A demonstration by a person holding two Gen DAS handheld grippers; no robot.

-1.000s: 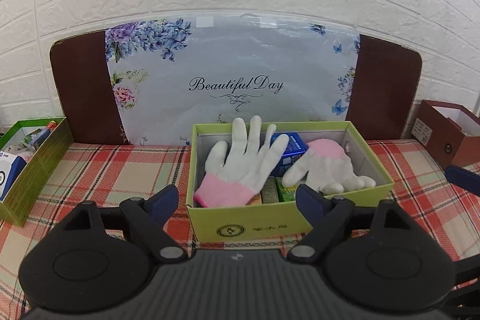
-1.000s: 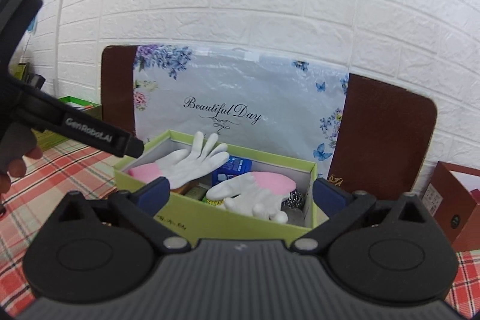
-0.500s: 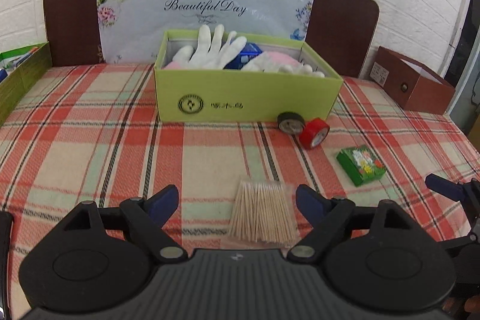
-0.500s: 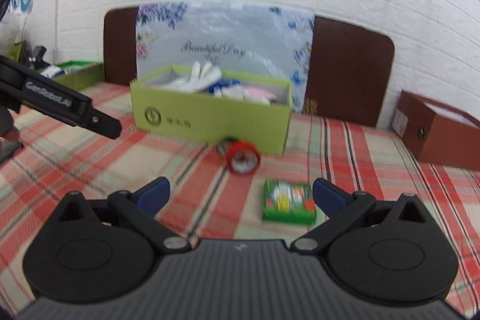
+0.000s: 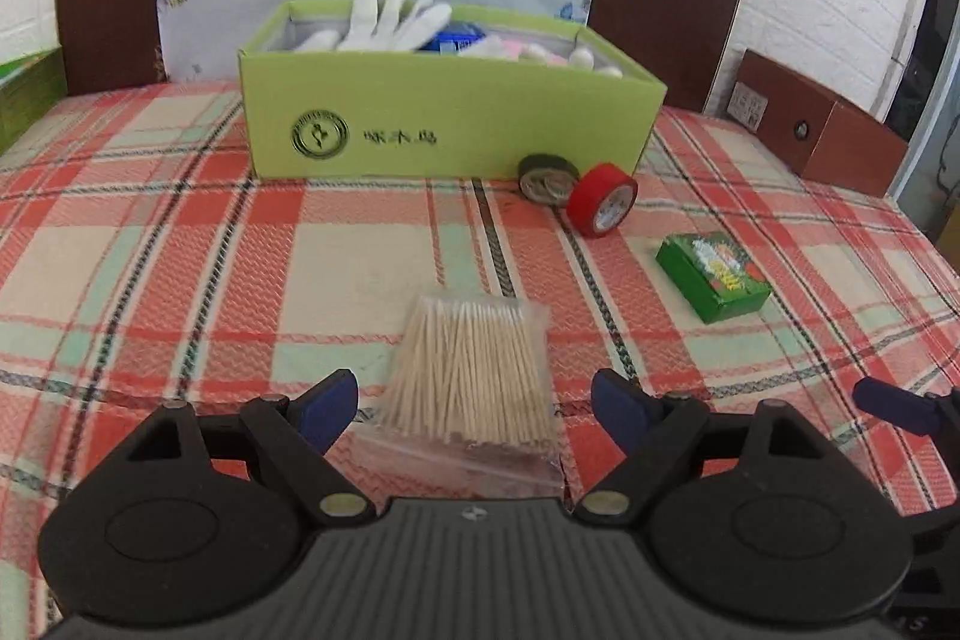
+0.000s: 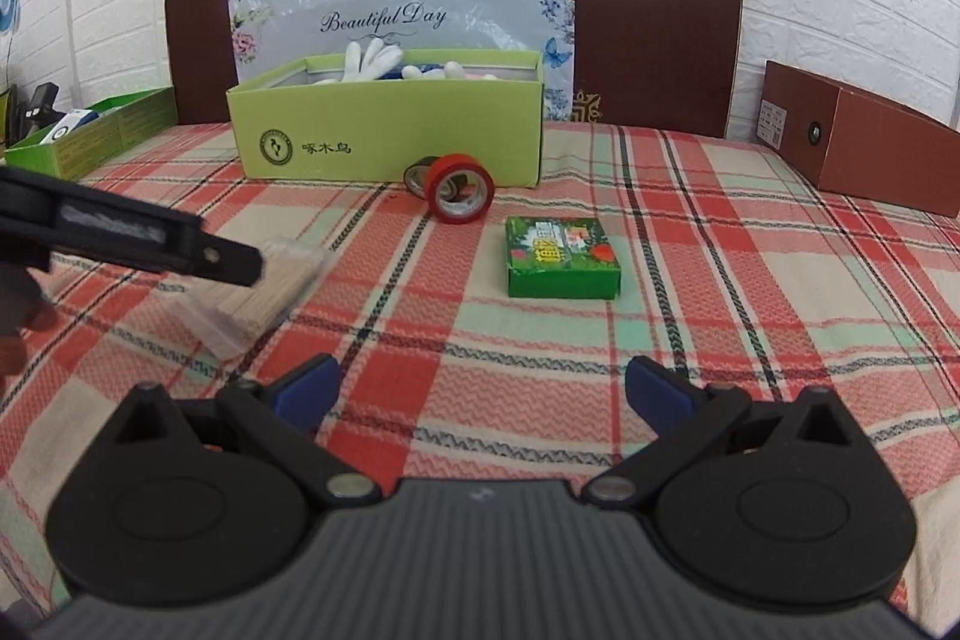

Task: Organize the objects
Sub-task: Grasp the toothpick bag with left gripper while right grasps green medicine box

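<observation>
A clear bag of cotton swabs [image 5: 474, 370] lies on the plaid cloth, its near end between the blue pads of my left gripper [image 5: 474, 401], which is open and not pressing on it. My right gripper [image 6: 480, 389] is open over bare cloth, with a small green packet [image 6: 561, 256] lying ahead of it. A red tape roll [image 6: 462, 187] and a black tape roll [image 5: 546, 178] rest against the front of the light-green box [image 5: 450, 124], which holds white gloves [image 5: 390, 22]. The left gripper's finger [image 6: 150, 238] crosses the right wrist view above the swab bag [image 6: 264, 292].
A brown box [image 6: 864, 148] stands at the far right and a green tray [image 6: 90, 136] with small items at the far left. A brown headboard with a flowered plastic bag [image 6: 396, 10] backs the table. A hand [image 6: 18, 316] shows at the left edge.
Both grippers have dropped and pulled back from the green box toward the cloth. The swab bag has come between the left fingers. The green packet now lies ahead of the right gripper.
</observation>
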